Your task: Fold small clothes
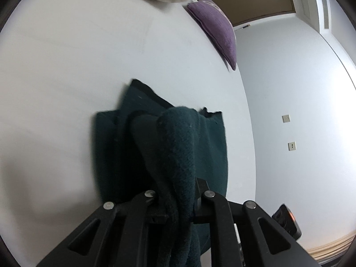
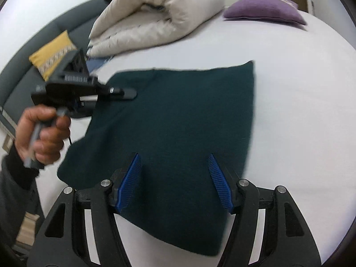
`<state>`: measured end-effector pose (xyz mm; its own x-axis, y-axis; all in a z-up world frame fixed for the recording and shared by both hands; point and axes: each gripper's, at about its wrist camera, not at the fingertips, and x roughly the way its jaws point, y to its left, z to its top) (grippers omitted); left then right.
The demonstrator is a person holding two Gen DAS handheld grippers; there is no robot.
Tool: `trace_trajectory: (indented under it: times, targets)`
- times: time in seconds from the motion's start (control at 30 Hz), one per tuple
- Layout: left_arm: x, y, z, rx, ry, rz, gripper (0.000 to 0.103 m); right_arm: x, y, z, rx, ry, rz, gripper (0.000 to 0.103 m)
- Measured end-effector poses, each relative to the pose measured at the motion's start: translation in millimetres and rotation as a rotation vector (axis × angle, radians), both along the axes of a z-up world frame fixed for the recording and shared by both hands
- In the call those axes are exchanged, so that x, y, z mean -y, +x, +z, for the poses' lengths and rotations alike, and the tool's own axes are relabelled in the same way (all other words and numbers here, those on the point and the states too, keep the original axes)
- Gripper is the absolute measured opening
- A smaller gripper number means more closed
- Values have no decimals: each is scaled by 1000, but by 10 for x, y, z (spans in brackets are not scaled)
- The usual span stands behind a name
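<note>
Lying on the white bed sheet [image 2: 300, 89], the dark teal knitted garment [image 2: 178, 115] has one edge pinched in the left gripper [image 1: 175, 120], while the right gripper [image 2: 173, 158], blue-padded jaws spread, hovers above its near part without gripping it.

The dark teal garment [image 2: 178, 120] lies spread mostly flat on the white bed [image 2: 300, 111], a knitted piece of a deep blue-green, roughly rectangular, with one straight edge running toward two o'clock in my right view. Its edge at nine o'clock is lifted off the sheet. In my left view a bunched fold of it [image 1: 180, 155] rises thick and ribbed at six o'clock, draped up from the flat part, whose black-trimmed corner points toward eleven o'clock.
</note>
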<state>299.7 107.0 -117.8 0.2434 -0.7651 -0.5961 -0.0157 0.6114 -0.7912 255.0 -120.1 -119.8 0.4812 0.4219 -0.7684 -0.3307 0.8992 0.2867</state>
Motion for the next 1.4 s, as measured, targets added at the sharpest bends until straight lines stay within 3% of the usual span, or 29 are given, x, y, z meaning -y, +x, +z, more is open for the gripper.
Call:
trace_trajectory:
  times: [0.33,0.43,0.53,0.63,0.7,0.77,0.83,0.9,1.0,1.03,1.23,1.4]
  targets:
    - [-327,-121,-386,-58,-24,58,14,-476,-204,-178,-16,-53,69,62]
    - [-402,-205,-355,-37,-19,109,18,-596,-220,-305,-3,-81,72,62]
    - [-394,-356,47,79,171,155,22,-530,-237,-266,-18,-28,63,63]
    - [-192,-620,563,269,359,158,22,-317,-290,-110,-37,130,48,63]
    - [91,-829,760,368,418,123,22,-147,-295,2,-29,216,33,62]
    - [432,-986,763,422,484,47,23,42,-276,27,-50,320,8,62]
    - [627,-1058,540,404,573,-4,23,179,-209,-67,-106,369,-18,62]
    - [642,-1030,277,345,587,-25,21,251,-153,-296,-187,359,-47,61]
    - [621,-1089,124,399,592,-8,18,431,-194,-578,-240,402,-75,36]
    - [590,-1088,135,394,575,-4,18,522,-239,-617,-250,440,-87,34]
    - [516,-1026,129,373,526,7,15,708,-254,-348,-188,474,-86,39]
    - [562,-998,95,363,534,3,14,558,377,-148,-189,460,-84,41]
